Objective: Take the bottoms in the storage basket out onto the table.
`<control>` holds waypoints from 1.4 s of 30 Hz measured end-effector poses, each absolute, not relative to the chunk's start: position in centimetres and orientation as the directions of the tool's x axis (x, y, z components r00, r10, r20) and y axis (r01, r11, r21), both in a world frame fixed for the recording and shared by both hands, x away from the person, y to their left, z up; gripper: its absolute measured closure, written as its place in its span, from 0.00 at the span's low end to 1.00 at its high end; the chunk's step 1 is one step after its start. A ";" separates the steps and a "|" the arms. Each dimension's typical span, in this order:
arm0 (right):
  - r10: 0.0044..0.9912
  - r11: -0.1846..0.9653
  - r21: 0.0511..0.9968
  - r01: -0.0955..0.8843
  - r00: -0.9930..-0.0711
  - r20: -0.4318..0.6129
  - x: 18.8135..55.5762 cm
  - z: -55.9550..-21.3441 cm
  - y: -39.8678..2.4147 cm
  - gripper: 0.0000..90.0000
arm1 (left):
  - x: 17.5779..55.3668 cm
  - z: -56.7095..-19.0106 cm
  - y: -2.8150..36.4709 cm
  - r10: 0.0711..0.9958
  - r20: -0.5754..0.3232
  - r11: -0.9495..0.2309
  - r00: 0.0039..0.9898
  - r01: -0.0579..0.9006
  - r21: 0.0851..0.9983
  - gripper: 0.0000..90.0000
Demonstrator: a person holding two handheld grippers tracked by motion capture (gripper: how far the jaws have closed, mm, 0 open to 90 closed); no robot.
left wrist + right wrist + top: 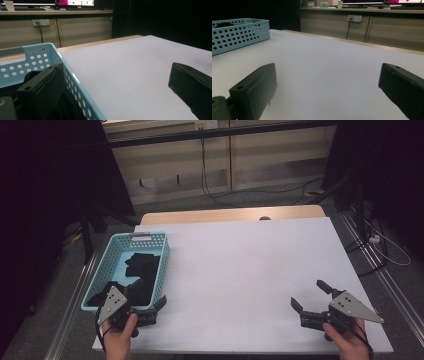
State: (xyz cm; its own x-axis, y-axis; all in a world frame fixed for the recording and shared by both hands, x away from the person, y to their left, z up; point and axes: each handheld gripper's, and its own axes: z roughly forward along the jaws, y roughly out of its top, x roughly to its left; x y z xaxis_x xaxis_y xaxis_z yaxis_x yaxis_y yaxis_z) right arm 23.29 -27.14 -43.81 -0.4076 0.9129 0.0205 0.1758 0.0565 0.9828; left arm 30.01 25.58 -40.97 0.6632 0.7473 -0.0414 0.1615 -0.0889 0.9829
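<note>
A light blue basket with holes in its walls is set at the left edge of the white table. Its long side runs from near to far, leaning a little to the right. Black pieces are piled inside; their shapes cannot be made out. The left gripper is held over the basket's near corner, jaws spread wide across the wall. The right gripper is held well apart, jaws spread, nothing between them.

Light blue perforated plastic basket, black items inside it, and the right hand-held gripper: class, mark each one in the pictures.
Light blue perforated plastic basket (pixel 110 251): high view, on its left wall.
Black items (pixel 142 266): high view, on the dark pile inside the basket.
Right hand-held gripper (pixel 311 294): high view, midway between its open fingertips.
</note>
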 end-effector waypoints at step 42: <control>0.914 0.043 0.983 0.178 -0.404 0.033 22.6 -43.8 -27.8 0.01 | 36.2 -36.4 28.7 0.782 -0.011 -0.182 0.623 0.246 0.952 0.01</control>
State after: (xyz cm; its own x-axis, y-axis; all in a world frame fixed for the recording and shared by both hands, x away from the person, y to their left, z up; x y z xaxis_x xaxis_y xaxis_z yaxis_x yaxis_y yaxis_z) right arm 22.57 -27.83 -43.82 -0.4039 0.9142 0.0329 0.1782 0.0434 0.9830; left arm 36.21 28.73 -36.43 0.6229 0.7822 -0.0114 0.2462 -0.1822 0.9520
